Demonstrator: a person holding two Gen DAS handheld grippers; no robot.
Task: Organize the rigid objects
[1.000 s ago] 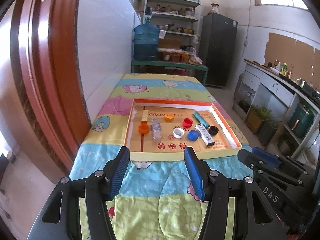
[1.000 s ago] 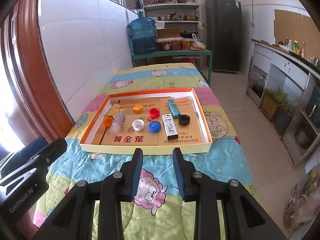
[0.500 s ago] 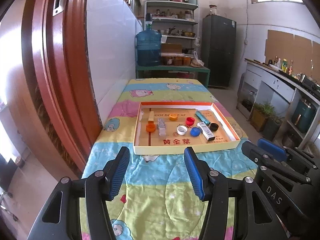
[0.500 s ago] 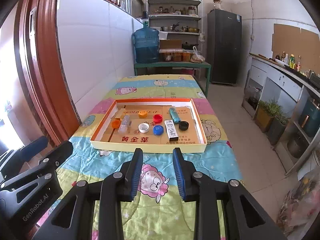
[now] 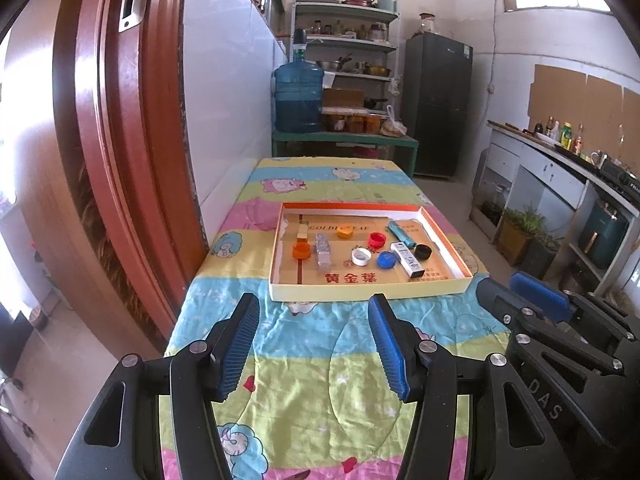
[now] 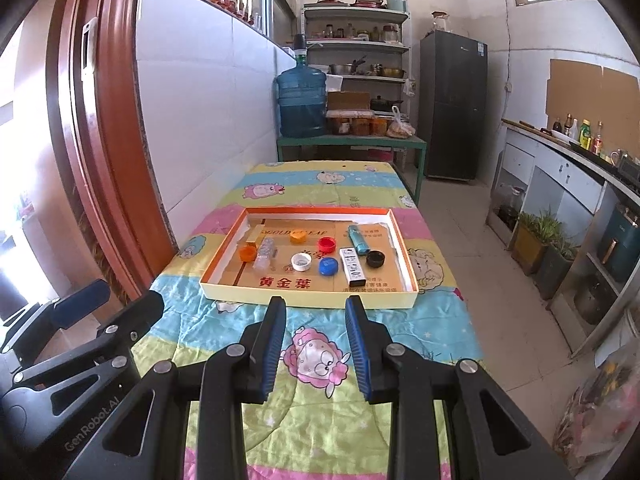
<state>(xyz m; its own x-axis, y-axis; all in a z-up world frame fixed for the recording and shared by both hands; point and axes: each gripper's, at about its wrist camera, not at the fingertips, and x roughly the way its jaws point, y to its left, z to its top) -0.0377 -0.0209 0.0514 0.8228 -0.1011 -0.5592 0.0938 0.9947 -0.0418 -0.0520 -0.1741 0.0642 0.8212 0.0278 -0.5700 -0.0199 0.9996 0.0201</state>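
My left gripper [image 5: 314,344]: held above the near end of the table, jaws standing wide apart, nothing between the blue pads.
My right gripper [image 6: 316,340]: held beside the left one, jaws set narrower but with a clear gap, nothing between them; the cloth shows through the gap.

Tray [image 6: 308,294]: shallow cardboard lid, orange rim, pale yellow outer wall, lying flat on the table beyond both grippers. It holds all the small items listed below.
- Orange cap [image 6: 247,254]: left part of tray, open side up.
- Clear plastic bottle [image 6: 265,254]: lying on its side, just right of the orange cap.
- Small yellow block [image 6: 256,236]: behind the orange cap, near the left wall.
- Yellow-orange cap [image 6: 298,236]: towards the far side, centre.
- Red cap [image 6: 327,244]: right of the yellow-orange one.
- White cap [image 6: 301,261]: centre, open side up.
- Blue cap [image 6: 328,267]: just right of the white cap.
- White oblong box [image 6: 352,266]: lying flat, right of the blue cap.
- Teal tube [image 6: 358,238]: lying behind the white box.
- Black cap [image 6: 375,258]: right of the white box.

Table [image 6: 224,332]: covered with a striped cartoon-print cloth.
Blue water jug [image 6: 302,100]: on a green bench beyond the far end of the table.
Dark fridge [image 6: 454,108]: to the right of the shelves.
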